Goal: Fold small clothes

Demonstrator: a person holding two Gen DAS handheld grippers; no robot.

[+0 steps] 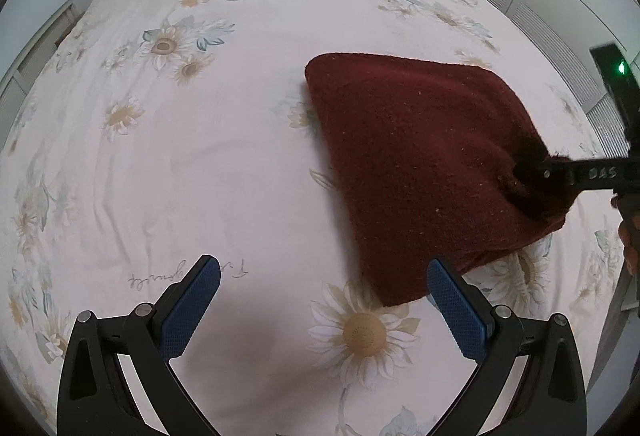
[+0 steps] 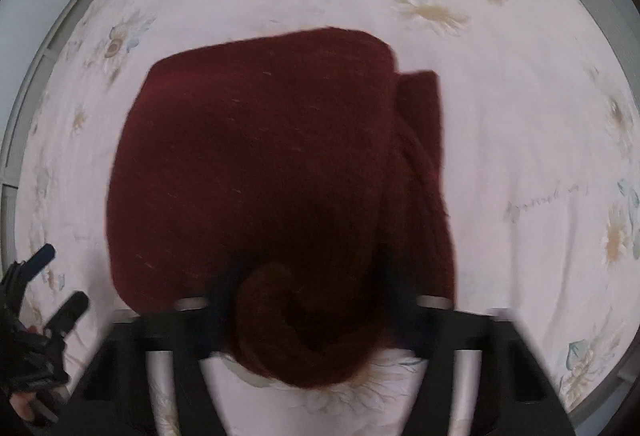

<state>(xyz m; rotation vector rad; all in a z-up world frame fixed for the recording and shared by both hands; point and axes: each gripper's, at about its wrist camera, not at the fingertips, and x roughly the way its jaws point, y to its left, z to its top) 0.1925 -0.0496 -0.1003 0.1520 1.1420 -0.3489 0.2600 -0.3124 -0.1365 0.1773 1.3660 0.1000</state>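
Maroon garment point(image 1: 424, 172) is lying folded on the flowered bed sheet point(image 1: 200, 164), filling the centre-right of the left wrist frame, up and to the right of the left gripper point(image 1: 324, 276), whose blue pads point(image 1: 192, 304) are standing wide apart with nothing between them. Right gripper point(image 1: 524, 176) is reaching in from the right edge and pinching a bunched corner of the garment; its fingertips are blurred and buried in cloth in its own view.
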